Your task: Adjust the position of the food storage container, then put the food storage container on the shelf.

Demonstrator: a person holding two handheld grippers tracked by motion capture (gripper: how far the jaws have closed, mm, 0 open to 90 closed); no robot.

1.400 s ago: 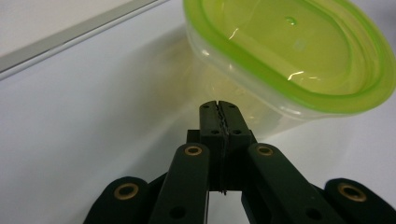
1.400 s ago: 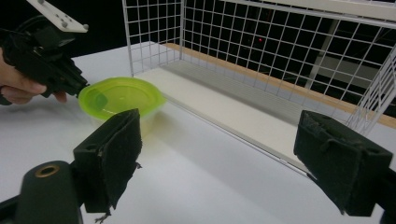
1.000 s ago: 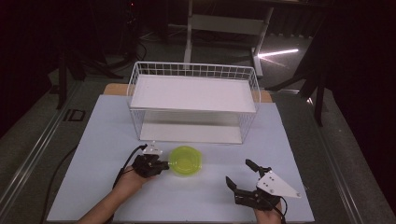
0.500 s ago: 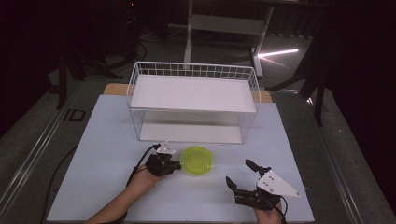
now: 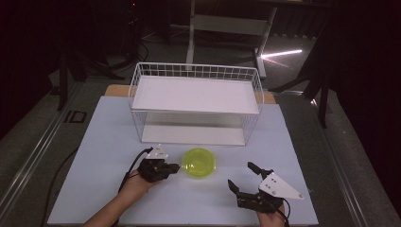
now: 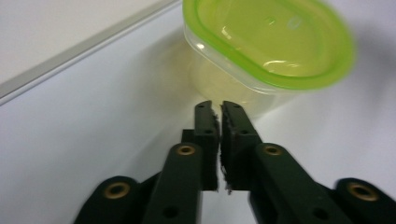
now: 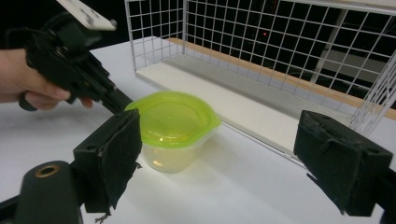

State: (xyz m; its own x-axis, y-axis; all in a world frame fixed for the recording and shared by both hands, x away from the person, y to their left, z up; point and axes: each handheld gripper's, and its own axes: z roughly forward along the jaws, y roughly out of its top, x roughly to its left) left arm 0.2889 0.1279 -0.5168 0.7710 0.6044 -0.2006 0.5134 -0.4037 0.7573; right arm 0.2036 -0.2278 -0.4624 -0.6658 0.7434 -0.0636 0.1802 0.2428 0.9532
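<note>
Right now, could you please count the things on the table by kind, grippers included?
Green-lidded container: 1
White wire rack: 1
Grippers: 2, the left gripper and the right gripper
Total: 4

Overhead plus two close gripper-mounted cameras

I worked in a dim lab: a covered table (image 5: 302, 156), stand legs (image 5: 191, 33) and cables (image 5: 52, 182) beyond.
</note>
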